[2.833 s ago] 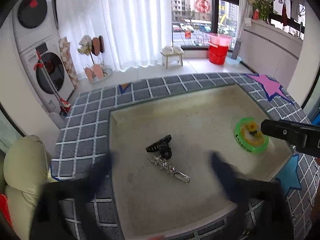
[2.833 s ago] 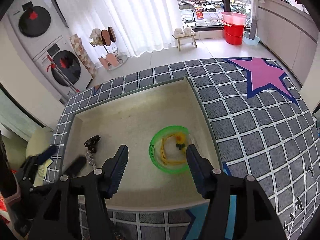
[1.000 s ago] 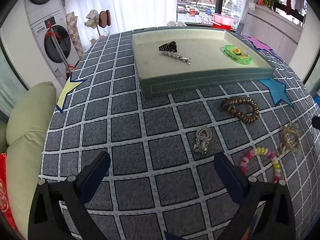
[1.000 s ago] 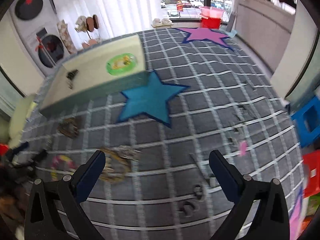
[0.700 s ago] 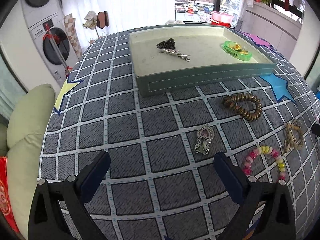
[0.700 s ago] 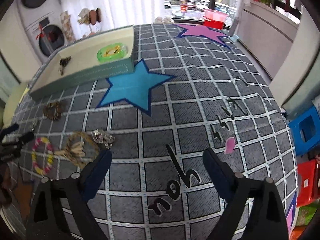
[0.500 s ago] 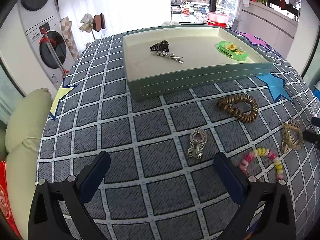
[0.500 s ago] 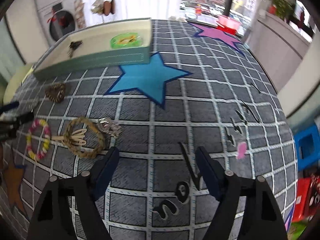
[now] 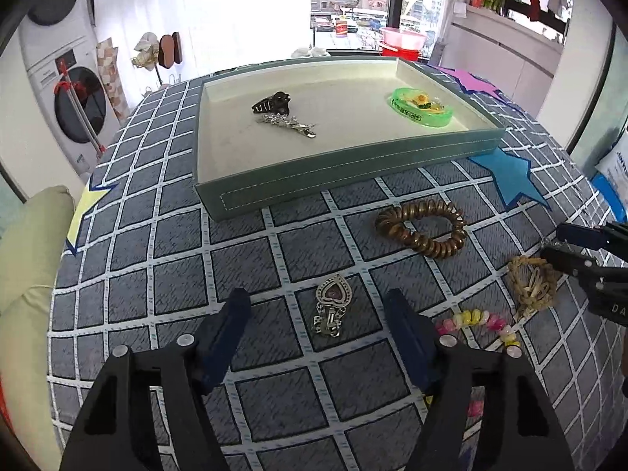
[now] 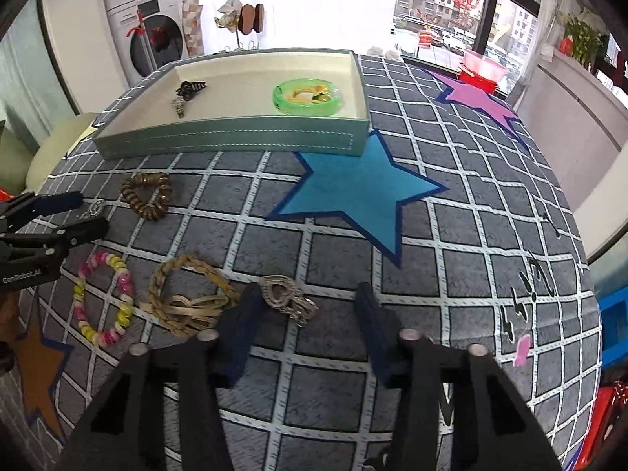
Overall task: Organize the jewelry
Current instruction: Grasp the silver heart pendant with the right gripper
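A green tray (image 9: 345, 174) (image 10: 235, 137) holds a black claw clip (image 9: 271, 103), a silver clip (image 9: 288, 123) and a green bangle (image 9: 423, 108) (image 10: 307, 98). On the checked cloth lie a heart pendant (image 9: 331, 308), a brown coil tie (image 9: 422, 228) (image 10: 147, 195), a bead bracelet (image 9: 481, 324) (image 10: 103, 293), a woven bracelet (image 9: 532, 284) (image 10: 186, 298) and a silver heart clip (image 10: 286, 299). My left gripper (image 9: 320, 333) is open around the heart pendant. My right gripper (image 10: 304, 324) is open around the silver heart clip.
The round table's edge drops away on the right, with a blue stool (image 10: 614, 325) below. A cream cushion (image 9: 23, 274) sits left of the table. Washing machines (image 9: 59, 78) stand behind.
Both grippers have left the tray, pulled back over the cloth and come down. Their fingers have narrowed around the heart pendant and the silver heart clip.
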The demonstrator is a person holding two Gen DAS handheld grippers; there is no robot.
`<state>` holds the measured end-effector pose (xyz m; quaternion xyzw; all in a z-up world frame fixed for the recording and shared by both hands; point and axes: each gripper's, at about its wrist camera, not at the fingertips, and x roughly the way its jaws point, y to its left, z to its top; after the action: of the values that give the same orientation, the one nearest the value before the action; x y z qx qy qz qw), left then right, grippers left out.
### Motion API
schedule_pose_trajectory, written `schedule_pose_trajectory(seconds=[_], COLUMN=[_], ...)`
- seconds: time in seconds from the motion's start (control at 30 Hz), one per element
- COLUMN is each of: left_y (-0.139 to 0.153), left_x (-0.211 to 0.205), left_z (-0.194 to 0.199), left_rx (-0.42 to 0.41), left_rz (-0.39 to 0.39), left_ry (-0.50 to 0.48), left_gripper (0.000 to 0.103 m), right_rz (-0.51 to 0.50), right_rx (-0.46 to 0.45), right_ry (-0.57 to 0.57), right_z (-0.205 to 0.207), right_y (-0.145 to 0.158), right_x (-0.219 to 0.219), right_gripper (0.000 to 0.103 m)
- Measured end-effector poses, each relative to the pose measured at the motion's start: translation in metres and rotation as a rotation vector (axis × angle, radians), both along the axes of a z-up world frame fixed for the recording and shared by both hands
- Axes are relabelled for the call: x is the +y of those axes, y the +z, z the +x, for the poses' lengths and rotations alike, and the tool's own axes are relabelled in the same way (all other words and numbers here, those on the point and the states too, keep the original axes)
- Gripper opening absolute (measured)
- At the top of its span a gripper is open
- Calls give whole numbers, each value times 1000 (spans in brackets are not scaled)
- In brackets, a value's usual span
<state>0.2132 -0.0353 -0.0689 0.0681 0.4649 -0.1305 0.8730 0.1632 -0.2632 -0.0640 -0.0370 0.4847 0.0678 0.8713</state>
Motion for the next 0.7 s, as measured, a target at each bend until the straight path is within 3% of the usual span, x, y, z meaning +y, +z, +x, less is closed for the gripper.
schedule_pose_trajectory(seconds=[0.07,0.2,0.23,0.33,0.7], left_y=[1,3,4,3,18], left_x=[-1,-8,-9,-8,23], left_z=[-1,-4,-5,-5,-10], left_rx=[-2,-9,-12,-16,-1], left_rz=[-12,-7,-2,-6,-123], left_ry=[-15,-48,-51,-53,-11], left_gripper=[69,35,33,33,33], right_rz=[1,0,8,24,118], right_rx=[2,3,4,2,-13], right_ry=[12,1,-5,-24,-114], right_z=[-1,-2,-2,-4,-10], right_y=[1,2,2,4,22], right_x=[3,4,3,-1,-18], right_gripper=[30,29,29,19,19])
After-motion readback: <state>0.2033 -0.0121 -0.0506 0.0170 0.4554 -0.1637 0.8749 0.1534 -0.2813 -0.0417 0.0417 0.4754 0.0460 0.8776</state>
